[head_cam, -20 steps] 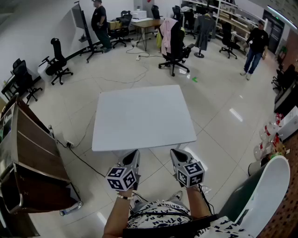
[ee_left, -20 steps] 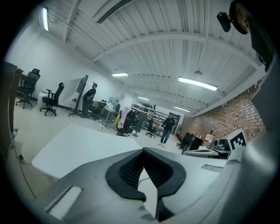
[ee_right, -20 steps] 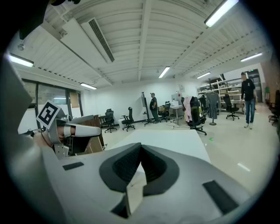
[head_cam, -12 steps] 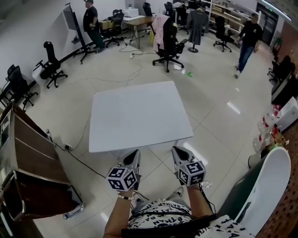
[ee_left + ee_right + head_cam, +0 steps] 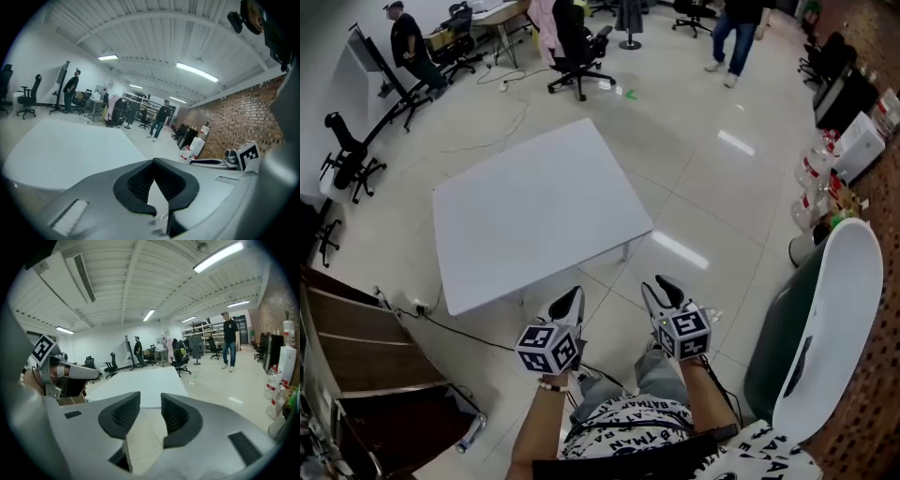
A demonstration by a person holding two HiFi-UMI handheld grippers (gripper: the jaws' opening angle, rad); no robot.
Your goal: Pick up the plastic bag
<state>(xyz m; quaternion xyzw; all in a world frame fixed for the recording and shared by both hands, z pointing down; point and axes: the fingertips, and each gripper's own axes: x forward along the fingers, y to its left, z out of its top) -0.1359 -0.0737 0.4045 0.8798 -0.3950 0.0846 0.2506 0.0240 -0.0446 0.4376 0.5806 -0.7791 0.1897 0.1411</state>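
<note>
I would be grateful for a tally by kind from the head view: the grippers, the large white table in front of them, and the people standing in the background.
Grippers, left gripper and right gripper: 2
White table: 1
Standing people, one in black and one in jeans: 2
Total: 5

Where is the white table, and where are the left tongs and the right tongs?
white table [image 5: 534, 211], head view, bare middle of its top.
left tongs [image 5: 569, 300], head view, at its closed tips.
right tongs [image 5: 664, 289], head view, midway between its open tips.
</note>
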